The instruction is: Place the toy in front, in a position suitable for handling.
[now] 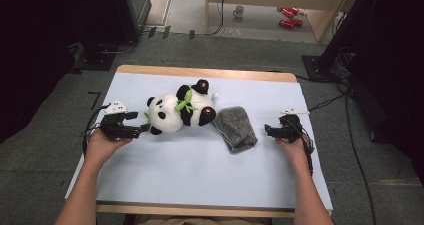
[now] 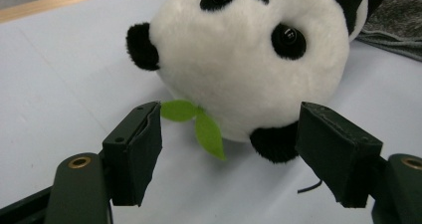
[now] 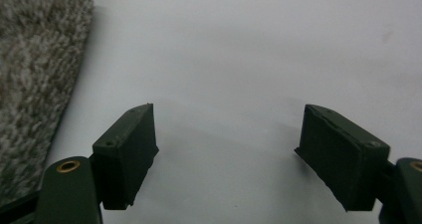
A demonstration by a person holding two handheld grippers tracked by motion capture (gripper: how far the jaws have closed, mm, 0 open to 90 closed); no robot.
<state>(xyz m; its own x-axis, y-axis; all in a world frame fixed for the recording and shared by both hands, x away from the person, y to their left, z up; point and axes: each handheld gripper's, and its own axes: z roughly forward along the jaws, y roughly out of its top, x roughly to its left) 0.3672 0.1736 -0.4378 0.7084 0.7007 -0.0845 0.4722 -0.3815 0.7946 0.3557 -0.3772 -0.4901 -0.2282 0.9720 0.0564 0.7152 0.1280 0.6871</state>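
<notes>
**Both grippers open near the panda**

The plush panda (image 1: 181, 109) lies on the table (image 1: 200, 175), touching a grey cloth (image 1: 236, 127). The left gripper (image 1: 145, 121) stands open just beside its head, holding nothing. The right gripper (image 1: 268, 130) is open too, near the cloth.

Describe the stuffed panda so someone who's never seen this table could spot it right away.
On the pale blue table, look toward the far left-centre. The panda lies on its side there, black-and-white plush with green leaves at its neck; the grey fuzzy cloth beside it is flat and plain.

panda (image 1: 177, 111): fluffy plush | cloth (image 1: 235, 128): rough grey terry
</notes>
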